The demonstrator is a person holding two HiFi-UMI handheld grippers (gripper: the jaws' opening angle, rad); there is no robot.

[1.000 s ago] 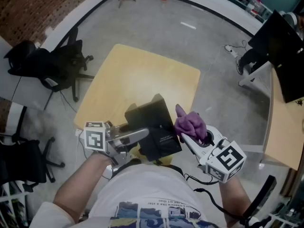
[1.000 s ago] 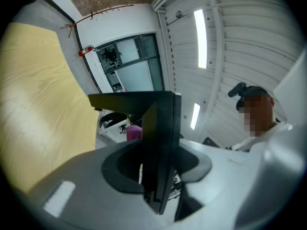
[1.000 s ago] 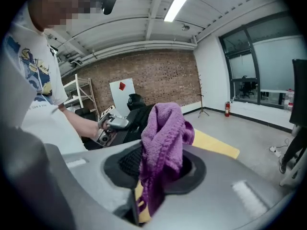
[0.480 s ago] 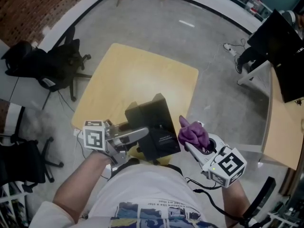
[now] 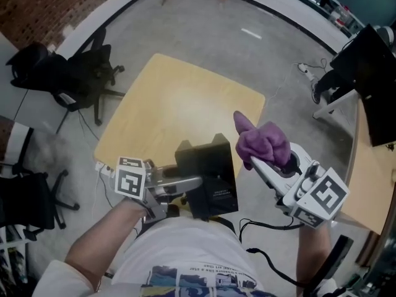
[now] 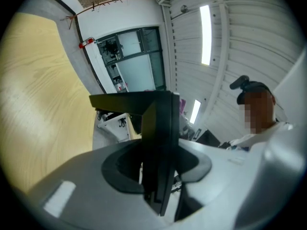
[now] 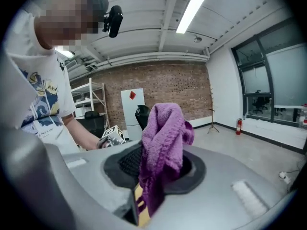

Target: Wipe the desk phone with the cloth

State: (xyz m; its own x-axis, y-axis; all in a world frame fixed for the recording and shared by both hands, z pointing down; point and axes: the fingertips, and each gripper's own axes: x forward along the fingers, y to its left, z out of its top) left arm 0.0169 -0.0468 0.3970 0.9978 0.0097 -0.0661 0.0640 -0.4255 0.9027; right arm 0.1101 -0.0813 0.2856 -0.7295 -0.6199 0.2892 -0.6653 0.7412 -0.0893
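The black desk phone (image 5: 207, 172) sits at the near edge of the yellow table (image 5: 179, 104). My left gripper (image 5: 197, 181) is shut on the phone's left side, and in the left gripper view a thin black edge of the phone (image 6: 160, 143) stands upright between the jaws of that gripper (image 6: 156, 176). My right gripper (image 5: 257, 163) is raised to the right of the phone, apart from it, and shut on a bunched purple cloth (image 5: 263, 142). In the right gripper view the cloth (image 7: 163, 147) sticks up out of the right gripper (image 7: 153, 176).
Black office chairs (image 5: 74, 73) stand on the grey floor to the left of the table. A black monitor (image 5: 377, 85) and a second wooden desk (image 5: 371, 184) are at the right. A black cable (image 5: 272, 258) hangs by the right forearm.
The right gripper has lifted the purple cloth up and to the right, away from the phone. The left gripper has kept its hold on the phone.
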